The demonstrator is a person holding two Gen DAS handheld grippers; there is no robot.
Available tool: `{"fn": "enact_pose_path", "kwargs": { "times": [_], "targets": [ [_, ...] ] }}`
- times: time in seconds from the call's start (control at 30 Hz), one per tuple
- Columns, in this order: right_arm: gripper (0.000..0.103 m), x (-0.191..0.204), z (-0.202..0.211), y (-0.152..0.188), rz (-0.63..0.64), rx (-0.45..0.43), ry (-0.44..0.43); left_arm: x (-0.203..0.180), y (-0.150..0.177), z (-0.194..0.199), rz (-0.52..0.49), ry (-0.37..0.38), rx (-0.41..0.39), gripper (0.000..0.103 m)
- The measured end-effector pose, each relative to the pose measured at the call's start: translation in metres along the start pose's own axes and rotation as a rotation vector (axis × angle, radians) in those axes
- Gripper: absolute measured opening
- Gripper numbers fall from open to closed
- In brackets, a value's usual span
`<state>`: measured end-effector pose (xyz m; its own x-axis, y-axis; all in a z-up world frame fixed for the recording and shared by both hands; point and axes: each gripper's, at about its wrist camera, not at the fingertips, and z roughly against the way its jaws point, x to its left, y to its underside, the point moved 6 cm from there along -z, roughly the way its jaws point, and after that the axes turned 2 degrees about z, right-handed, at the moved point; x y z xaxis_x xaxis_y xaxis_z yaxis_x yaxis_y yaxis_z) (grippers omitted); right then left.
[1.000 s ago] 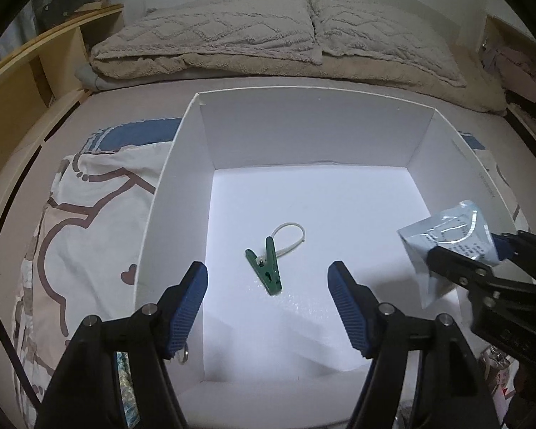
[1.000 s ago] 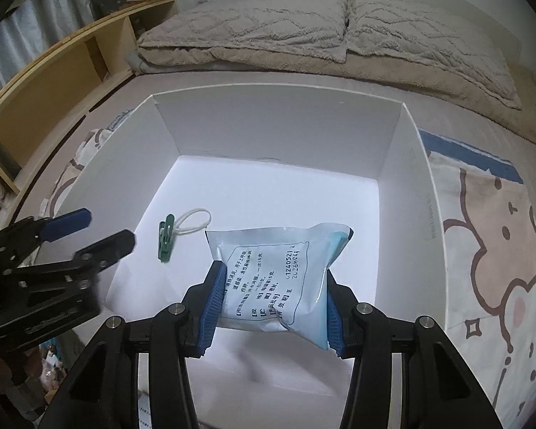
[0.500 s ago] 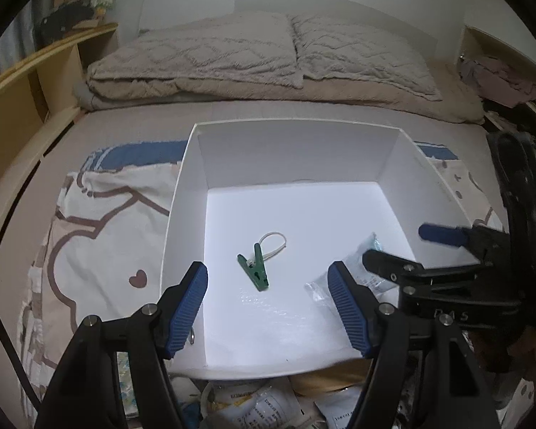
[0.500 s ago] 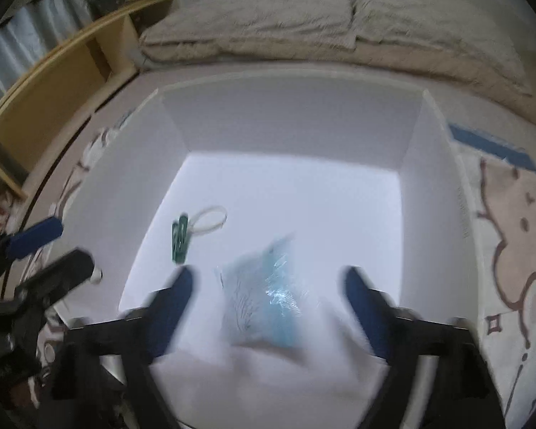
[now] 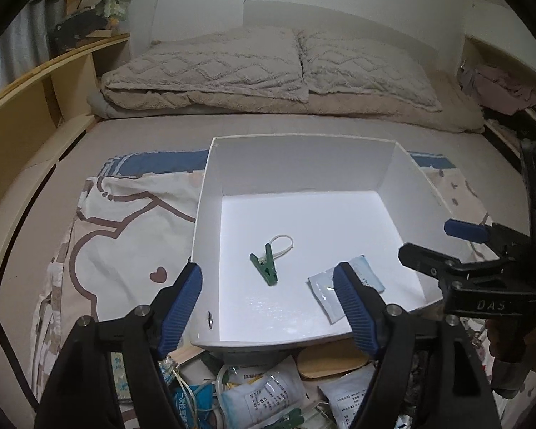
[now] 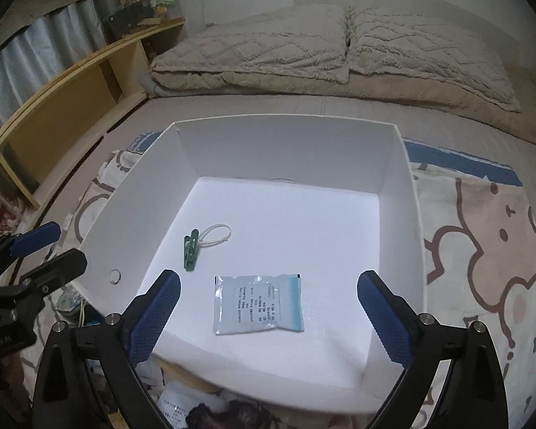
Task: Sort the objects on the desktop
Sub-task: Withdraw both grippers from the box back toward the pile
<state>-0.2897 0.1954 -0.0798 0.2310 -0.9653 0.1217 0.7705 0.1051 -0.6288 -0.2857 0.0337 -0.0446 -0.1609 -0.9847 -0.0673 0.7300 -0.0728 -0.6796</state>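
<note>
We hold right gripper [image 6: 268, 318], left gripper [image 5: 268, 307], jaws apart, empty; packet [image 6: 257, 303] in box [image 6: 400, 193]. Risk: snagging near rim.

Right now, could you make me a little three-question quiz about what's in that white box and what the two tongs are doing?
1. True or false: the packet lies flat on the floor of the box.
2. Which lies nearer the box's left wall: A) the green clip or B) the packet?
3. Fill in: both the left tongs and the right tongs are ____ and hold nothing.

Key: 1 true. 2 A. 3 open.
</note>
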Motion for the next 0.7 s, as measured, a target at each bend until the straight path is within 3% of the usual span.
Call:
{"fn": "enact_pose_path", "kwargs": {
  "times": [0.1, 0.3, 0.7],
  "targets": [
    [0.103, 0.001, 0.009, 0.001, 0.010, -0.023, 0.004, 0.004, -0.002, 0.013, 0.015, -0.003, -0.038, 0.095],
    [0.103, 0.003, 0.031, 0.000, 0.000, -0.081, -0.001, 0.011, 0.000, 0.035, 0.009, -0.020, -0.081, 0.101],
    [0.103, 0.008, 0.086, 0.017, 0.033, -0.212, 0.054, 0.013, 0.006, 0.076, 0.011, -0.020, -0.161, 0.102]
  ]
}}
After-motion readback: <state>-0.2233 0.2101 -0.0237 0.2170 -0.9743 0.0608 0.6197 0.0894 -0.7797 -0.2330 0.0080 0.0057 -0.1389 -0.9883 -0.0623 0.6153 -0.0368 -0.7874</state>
